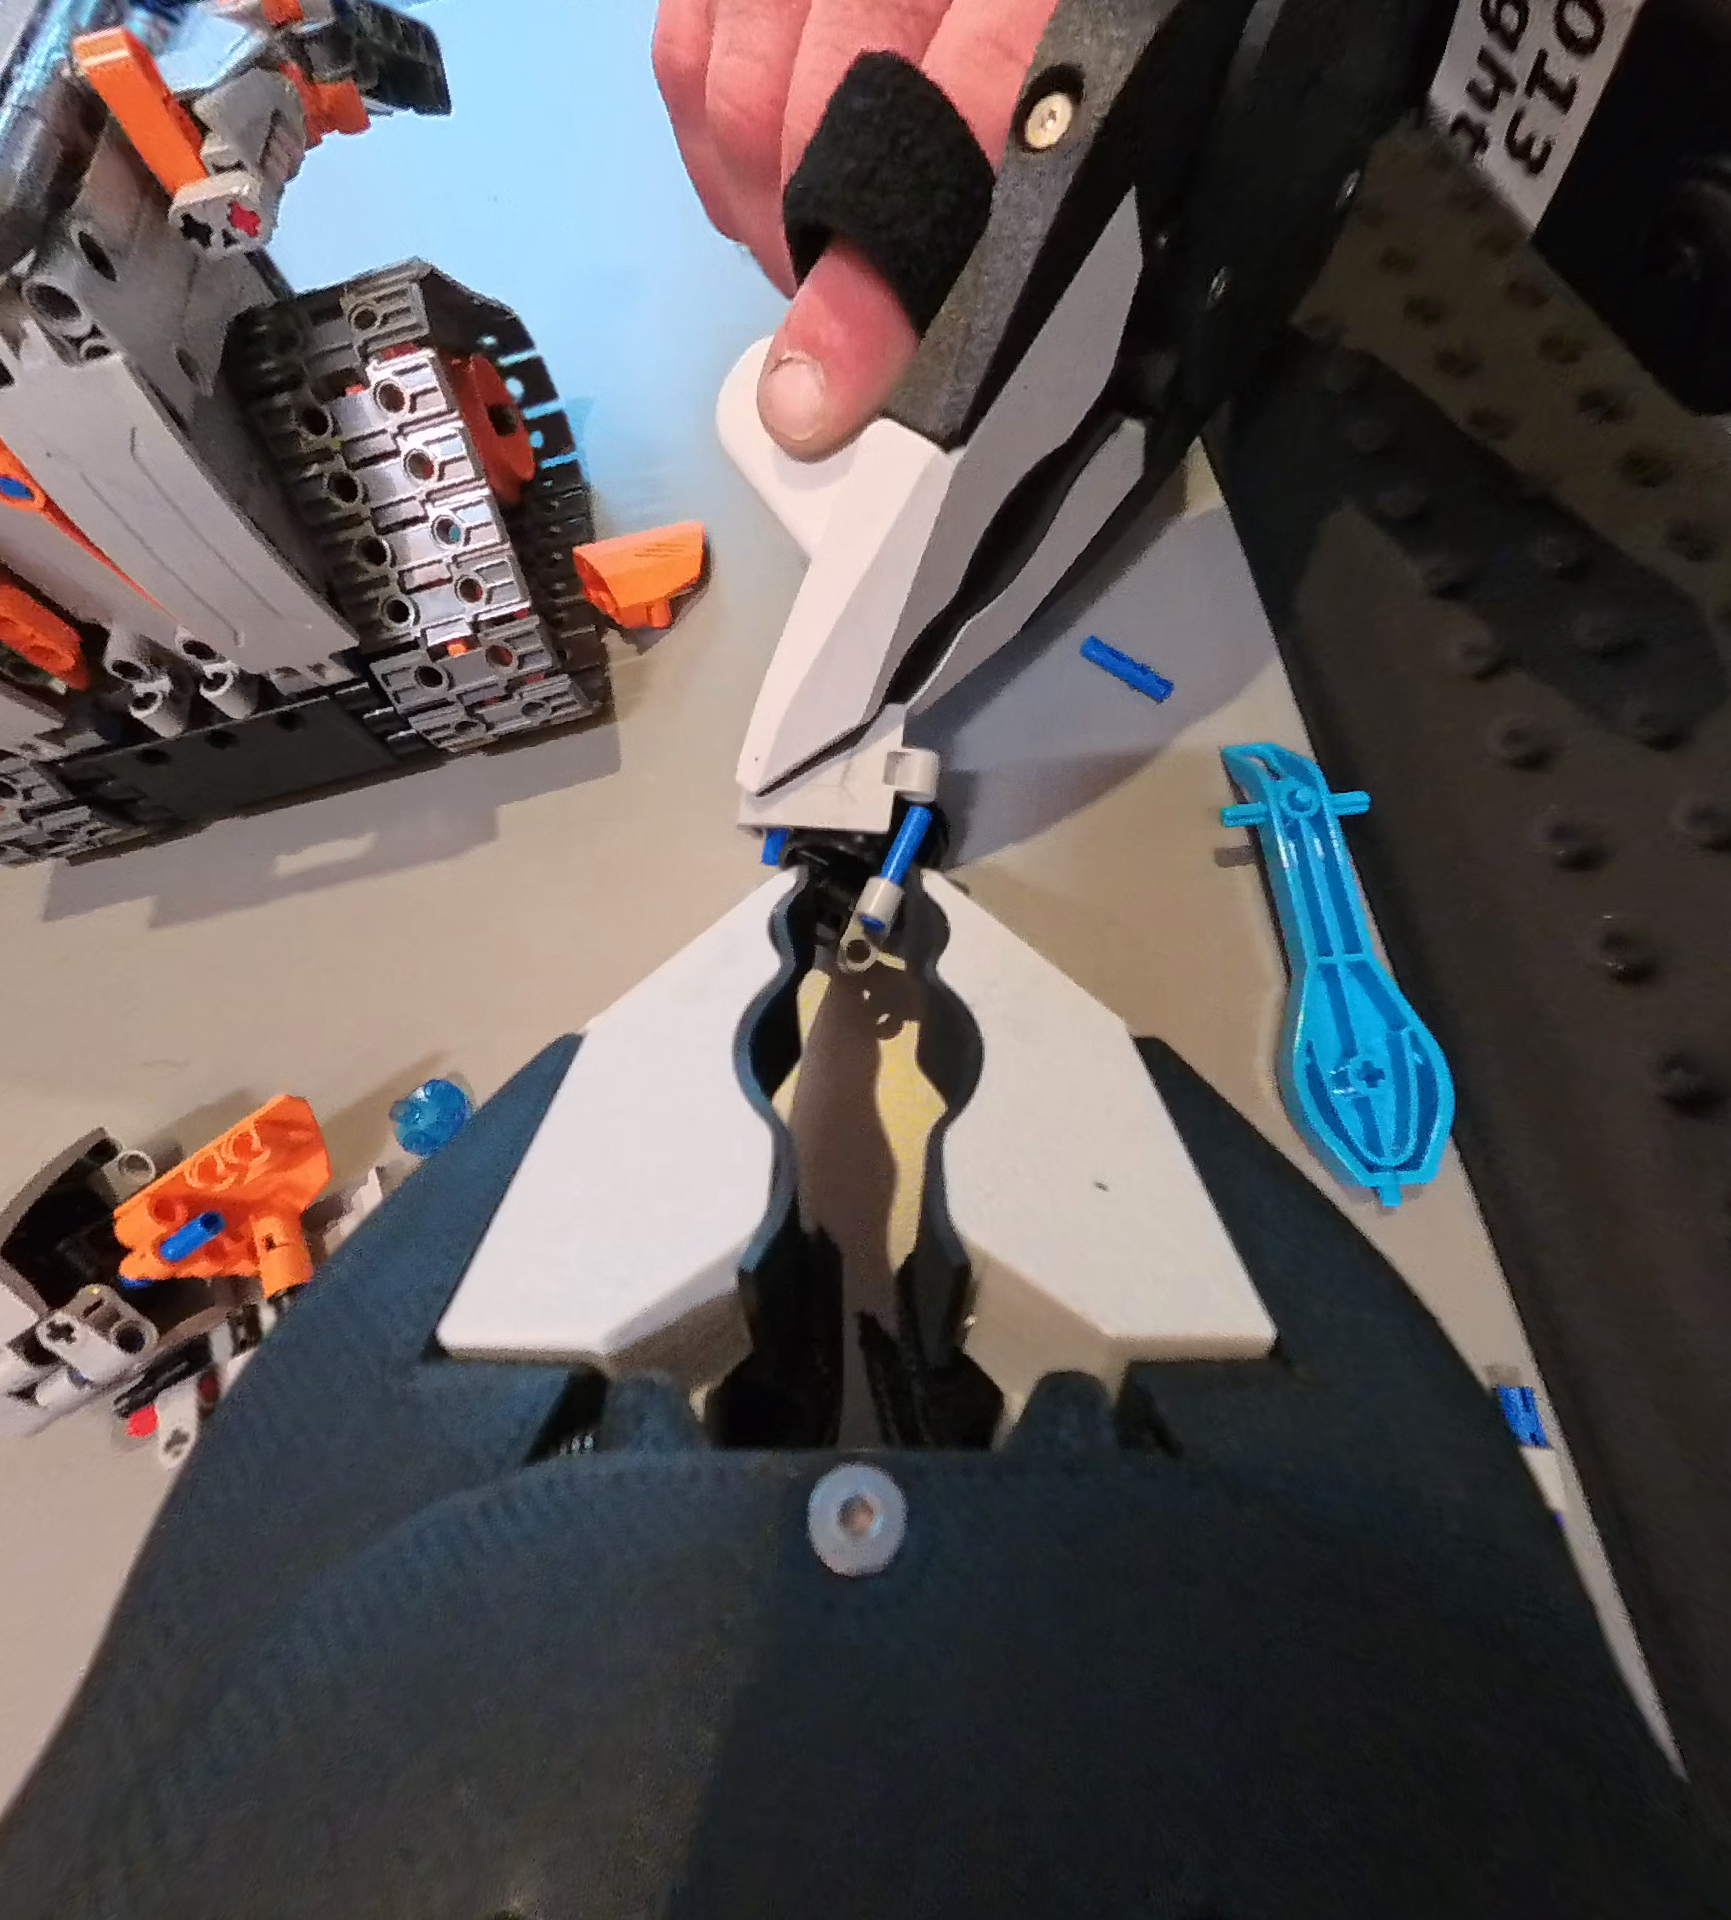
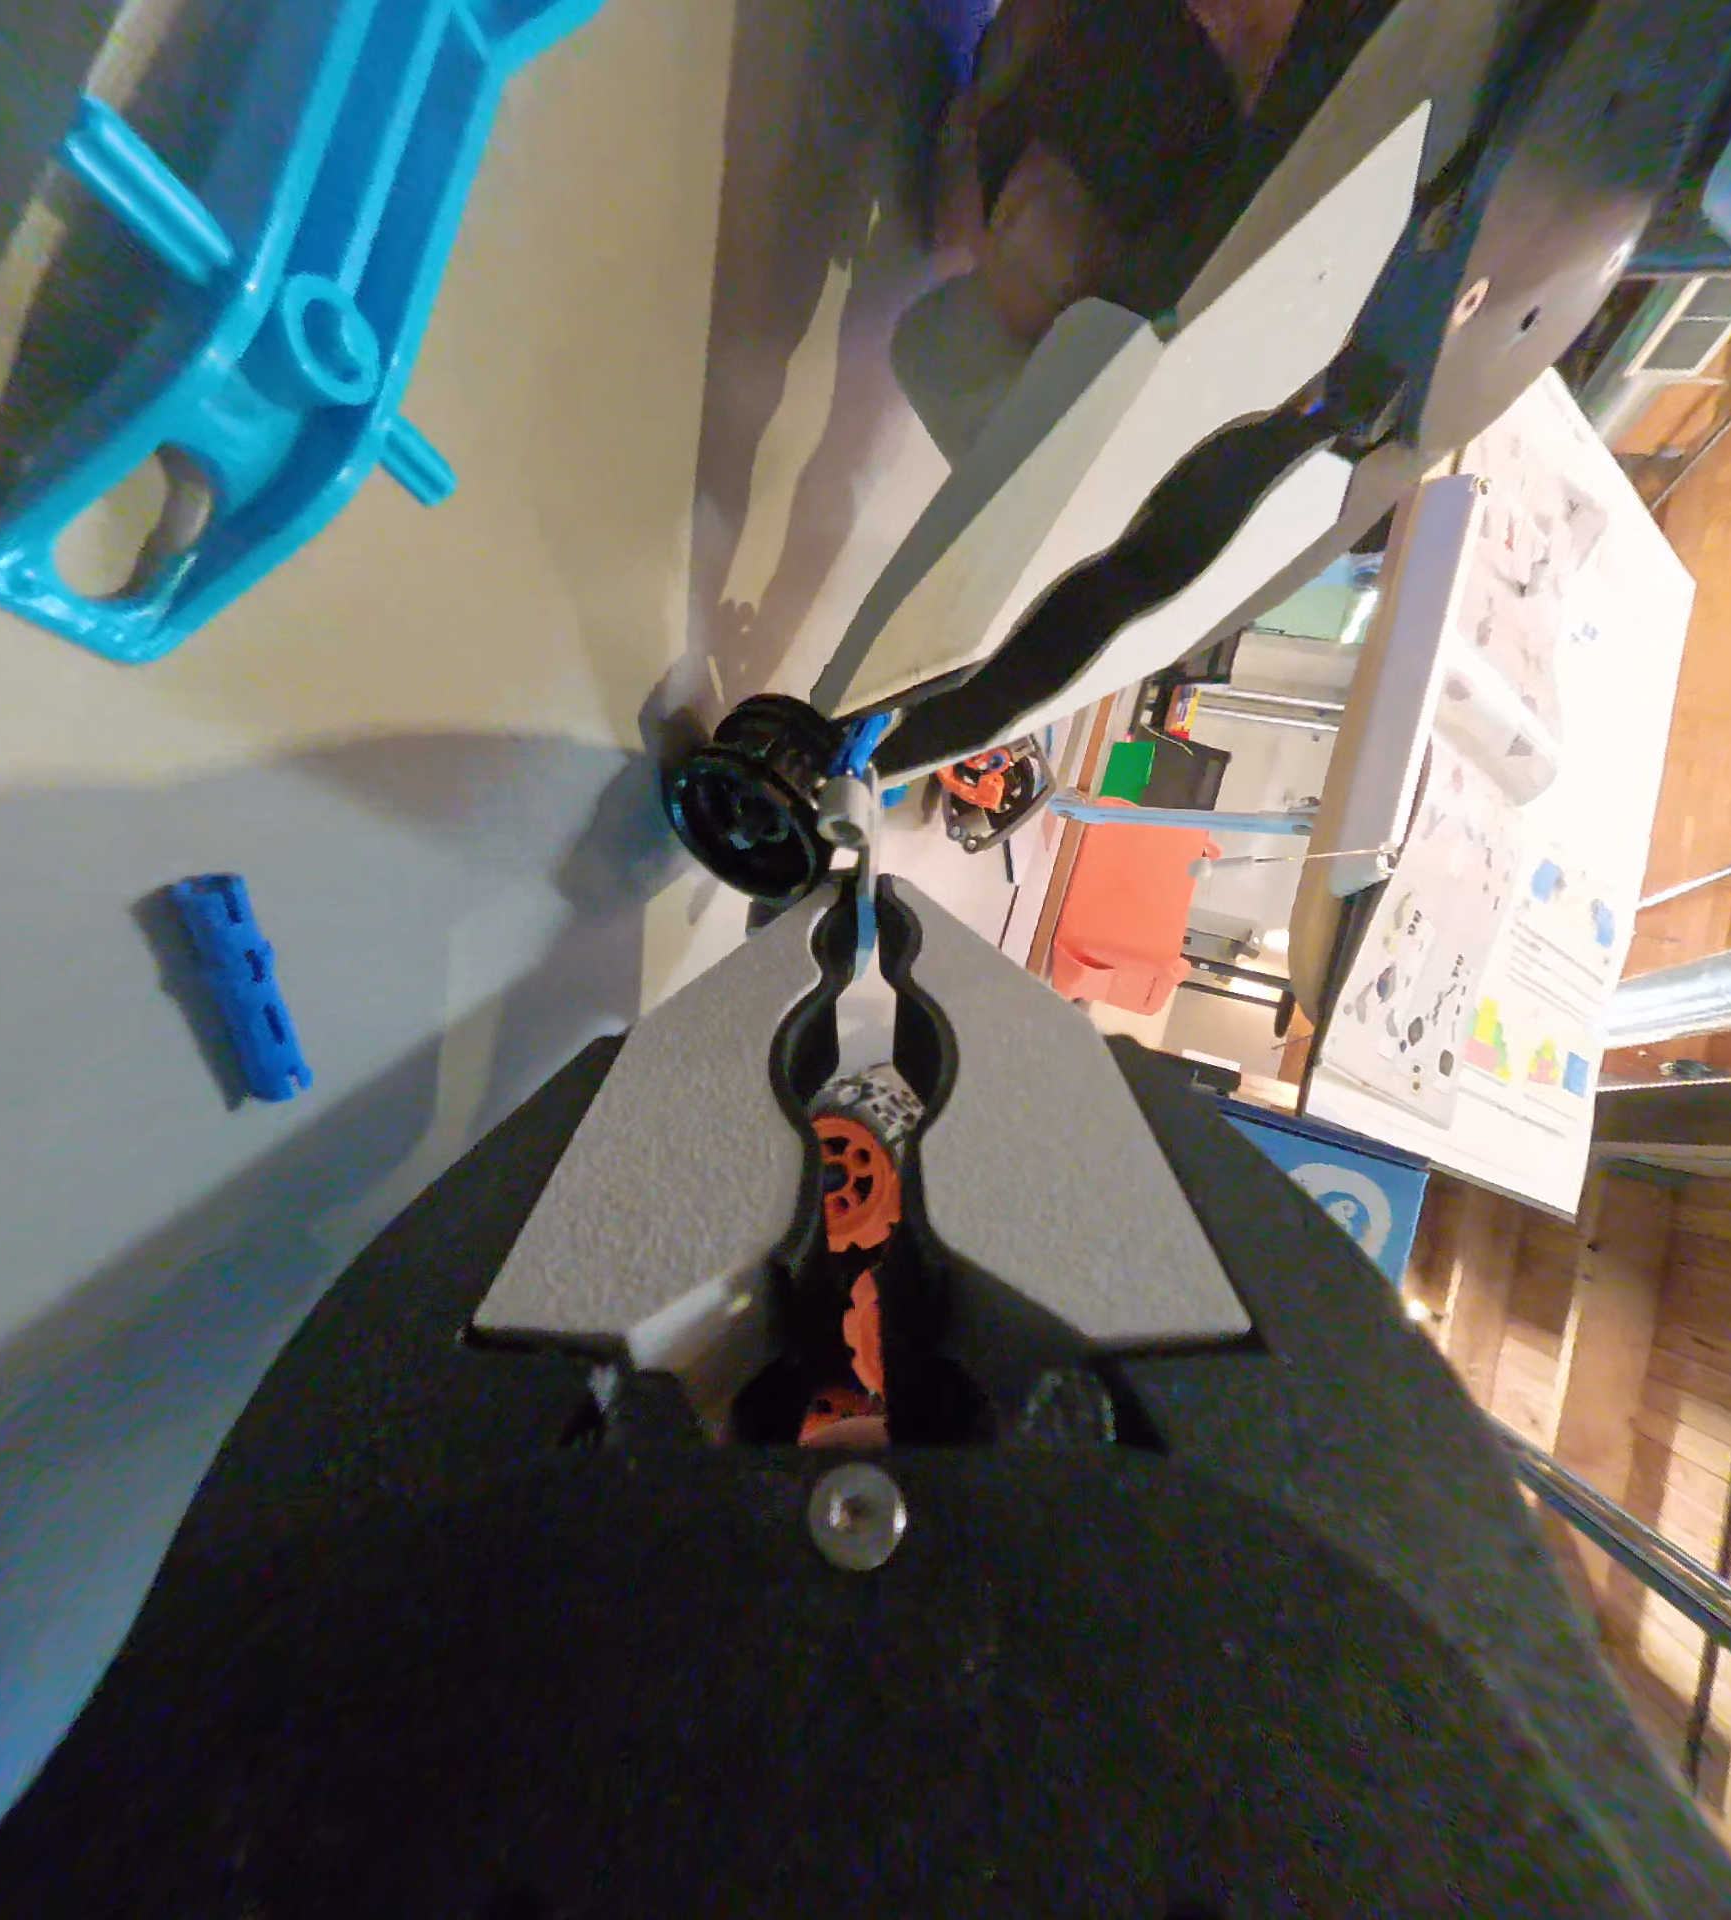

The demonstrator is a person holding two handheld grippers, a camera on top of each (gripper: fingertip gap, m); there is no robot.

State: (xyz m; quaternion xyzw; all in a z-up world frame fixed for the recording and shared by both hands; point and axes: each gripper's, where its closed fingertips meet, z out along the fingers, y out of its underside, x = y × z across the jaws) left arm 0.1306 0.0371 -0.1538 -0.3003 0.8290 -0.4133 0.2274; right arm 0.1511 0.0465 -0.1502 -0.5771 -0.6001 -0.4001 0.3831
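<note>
**Two grippers meet tip to tip over one small subassembly**

Left wrist view: the left gripper [image 1: 856, 904] has its fingers drawn nearly together, pinching the black end of a small assembly [image 1: 876, 894] made of a blue axle with grey connectors; the right gripper [image 1: 840, 769] comes in from above and clamps the same piece at its upper end, so the part hangs between both tips above the table [image 1: 341, 966], likely so that each tool can steady it for the other; a hand [image 1: 819, 208] with a black finger strap drives the right tool; a tracked model [image 1: 248, 488] stands far left, a loose orange piece [image 1: 648, 582] beside its tread, a blue pin [image 1: 1126, 670] and a turquoise tool [image 1: 1344, 987] to the right, a grey-and-orange sub-build [image 1: 144, 1236] lower left.

Right wrist view: the right gripper [image 2: 866, 914] is pressed together on the thin blue part of the assembly [image 2: 845, 821]; the black wheels [image 2: 752, 800] sit just beyond its tips, where the left gripper [image 2: 861, 727] bites from above; the pin [image 2: 237, 987] and turquoise tool [image 2: 248, 343] lie left on the table.
</note>
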